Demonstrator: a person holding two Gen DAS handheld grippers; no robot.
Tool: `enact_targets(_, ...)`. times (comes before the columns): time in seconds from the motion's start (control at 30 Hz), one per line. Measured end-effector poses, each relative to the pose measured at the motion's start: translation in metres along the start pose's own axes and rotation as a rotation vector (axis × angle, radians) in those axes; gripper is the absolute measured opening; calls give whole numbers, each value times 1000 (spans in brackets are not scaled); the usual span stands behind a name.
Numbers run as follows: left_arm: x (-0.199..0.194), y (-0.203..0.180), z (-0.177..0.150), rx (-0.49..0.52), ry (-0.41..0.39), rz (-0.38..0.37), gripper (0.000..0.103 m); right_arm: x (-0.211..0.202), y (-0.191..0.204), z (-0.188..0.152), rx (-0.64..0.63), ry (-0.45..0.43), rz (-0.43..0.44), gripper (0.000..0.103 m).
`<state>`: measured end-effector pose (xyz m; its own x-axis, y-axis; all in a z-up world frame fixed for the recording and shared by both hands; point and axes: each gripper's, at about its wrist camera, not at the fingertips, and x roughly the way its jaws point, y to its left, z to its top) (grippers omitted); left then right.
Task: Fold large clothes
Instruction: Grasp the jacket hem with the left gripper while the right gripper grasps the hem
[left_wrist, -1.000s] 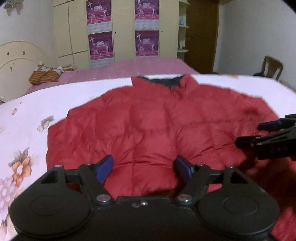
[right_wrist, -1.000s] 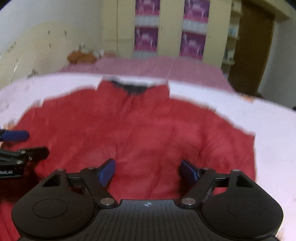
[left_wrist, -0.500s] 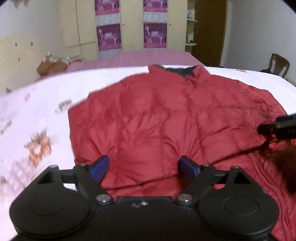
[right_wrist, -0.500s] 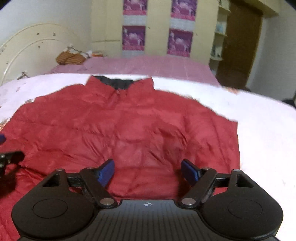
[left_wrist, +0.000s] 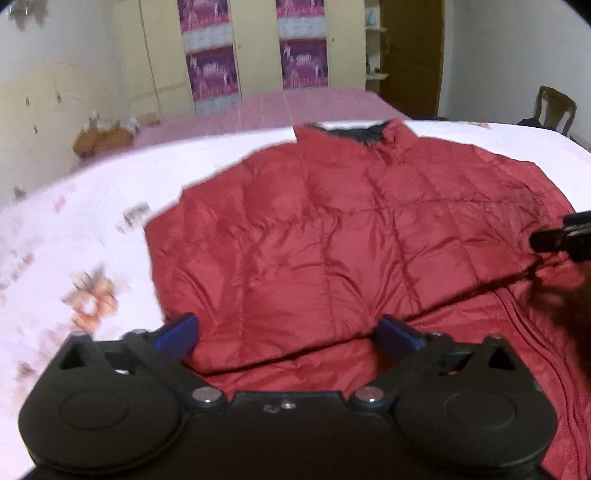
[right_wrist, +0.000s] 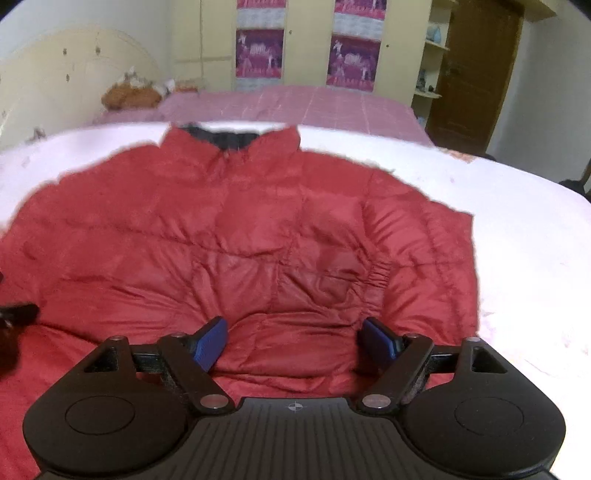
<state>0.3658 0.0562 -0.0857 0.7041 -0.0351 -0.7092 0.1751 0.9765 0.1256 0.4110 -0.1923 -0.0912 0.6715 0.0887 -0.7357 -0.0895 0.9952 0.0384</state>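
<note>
red puffer jacket (left_wrist: 332, 240) spread flat mid-frame on bed (left_wrist: 74, 240), sleeves folded in for next fold | left gripper (left_wrist: 288, 334) released, empty | right gripper (right_wrist: 291, 341) released, hovering at lower hem

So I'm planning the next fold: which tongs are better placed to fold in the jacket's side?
Left, probably: the left tongs, open, hang near the red jacket's free side edge.

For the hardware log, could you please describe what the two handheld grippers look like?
Both are matte black plastic with two round side discs, silver pivot bolts and blue finger pads. The left gripper has a smooth body; the right gripper has a ribbed top with a small crosshair mark. No cables or sleeves show.
</note>
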Motion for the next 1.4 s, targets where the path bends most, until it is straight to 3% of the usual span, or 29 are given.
enact_targets(0.33, -56, 4, -26, 33, -29, 29, 103, -74, -18, -36, 19, -52, 15, 80)
enact_targets(0.37, -62, 7, -31, 30, -27, 32, 103, -81, -25, -41, 37, -57, 13, 87)
enact_targets(0.43, -77, 15, -49, 5, -13, 24, 101, -99, -42, -55, 85, -72, 24, 101)
enact_targets(0.67, -127, 37, -120, -126, 77, -37, 89, -152, -117, -121, 288, -8, 99, 100)
enact_targets(0.7, -133, 39, -129, -146, 91, -51, 87, -159, -127, -130, 321, -2, 114, 98)
enact_targets(0.77, -146, 42, -147, -209, 102, -87, 86, -171, -146, -150, 386, 19, 146, 80)
enact_targets(0.83, -155, 46, -160, -281, 110, -129, 84, -181, -163, -168, 441, 37, 176, 74)
enact_targets(0.9, -164, 50, -171, -363, 102, -179, 82, -188, -175, -184, 484, 50, 227, 73)
enact_targets(1.03, -177, 54, -185, -479, 76, -241, 70, -196, -185, -210, 535, 76, 334, 69)
enact_targets(1.13, -172, 51, -188, -491, 80, -294, 67, -197, -187, -217, 550, 90, 399, 56)
enact_targets(1.4, -142, 67, -173, -514, 112, -463, 67, -165, -195, -210, 590, 125, 596, 55)
